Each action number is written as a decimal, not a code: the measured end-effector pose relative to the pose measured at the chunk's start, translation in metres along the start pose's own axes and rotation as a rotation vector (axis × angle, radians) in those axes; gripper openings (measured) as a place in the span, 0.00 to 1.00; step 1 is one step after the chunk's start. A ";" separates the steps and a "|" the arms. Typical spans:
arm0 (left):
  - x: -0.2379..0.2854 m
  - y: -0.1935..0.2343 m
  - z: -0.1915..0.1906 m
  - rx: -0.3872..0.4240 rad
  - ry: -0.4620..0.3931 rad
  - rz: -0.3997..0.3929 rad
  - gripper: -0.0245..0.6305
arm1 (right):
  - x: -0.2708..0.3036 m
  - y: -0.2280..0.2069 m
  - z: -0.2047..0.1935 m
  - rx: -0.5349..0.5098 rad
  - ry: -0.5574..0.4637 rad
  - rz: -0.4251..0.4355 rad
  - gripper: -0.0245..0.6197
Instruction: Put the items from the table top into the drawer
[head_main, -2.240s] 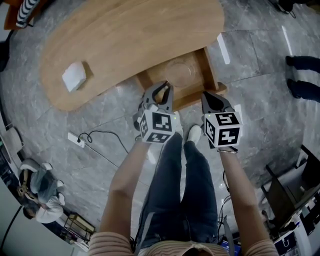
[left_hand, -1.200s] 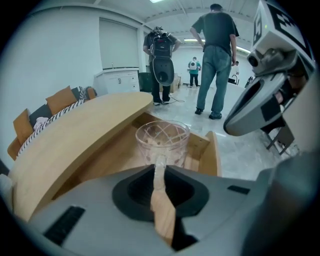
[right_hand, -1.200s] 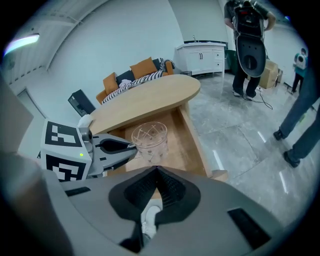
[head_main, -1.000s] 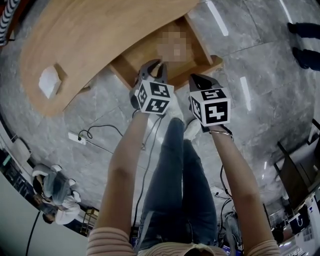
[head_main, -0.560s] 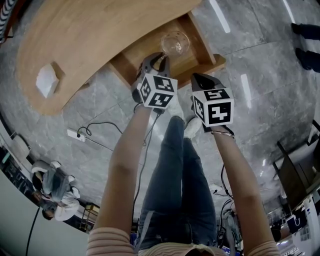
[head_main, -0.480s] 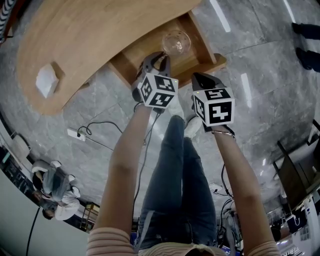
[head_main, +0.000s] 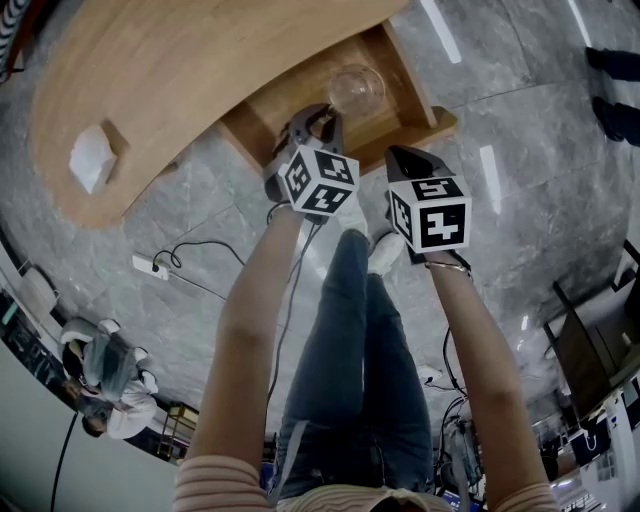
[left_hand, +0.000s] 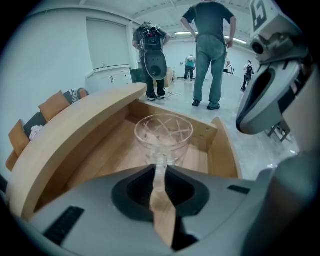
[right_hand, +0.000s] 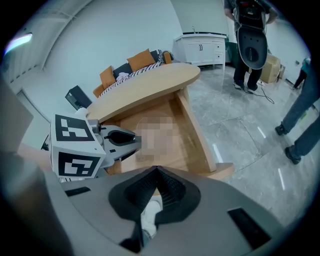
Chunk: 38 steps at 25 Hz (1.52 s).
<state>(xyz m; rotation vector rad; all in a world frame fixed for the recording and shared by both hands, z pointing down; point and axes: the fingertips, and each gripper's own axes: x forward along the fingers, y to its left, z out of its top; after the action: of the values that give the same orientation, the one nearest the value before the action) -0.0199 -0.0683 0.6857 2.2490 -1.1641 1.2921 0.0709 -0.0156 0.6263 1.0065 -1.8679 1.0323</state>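
Observation:
A clear cut-glass mug (head_main: 356, 88) stands inside the open wooden drawer (head_main: 440, 125) under the table top (head_main: 200, 70). My left gripper (head_main: 318, 112) reaches into the drawer from the near side. In the left gripper view its jaws (left_hand: 160, 167) are shut on the handle of the mug (left_hand: 164, 135). A white folded item (head_main: 90, 158) lies on the table top at the left. My right gripper (head_main: 397, 154) hovers beside the drawer's front right corner. The right gripper (right_hand: 157, 171) is shut and holds nothing. The left gripper (right_hand: 134, 141) shows at the left of that view.
A power strip with its cable (head_main: 148, 268) lies on the grey tiled floor left of my legs. People stand beyond the drawer (left_hand: 210, 50), and another person's legs (head_main: 610, 70) show at the far right. A seated person (head_main: 100, 370) is at the lower left.
Both grippers stay where they were over the drawer. The left one still has the mug's handle. Only the head view has shifted slightly.

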 end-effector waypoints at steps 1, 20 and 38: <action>0.001 -0.001 -0.002 -0.003 0.006 -0.003 0.11 | 0.001 0.000 -0.001 -0.002 0.002 0.000 0.05; 0.017 -0.013 -0.025 -0.027 0.091 -0.085 0.14 | 0.010 0.005 -0.002 -0.015 0.024 0.002 0.05; 0.010 -0.016 -0.043 -0.259 0.174 -0.193 0.21 | 0.009 0.008 -0.002 -0.037 0.036 -0.003 0.05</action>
<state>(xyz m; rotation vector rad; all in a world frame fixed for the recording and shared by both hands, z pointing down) -0.0302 -0.0375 0.7202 1.9660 -0.9656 1.1617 0.0610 -0.0134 0.6322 0.9627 -1.8492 1.0040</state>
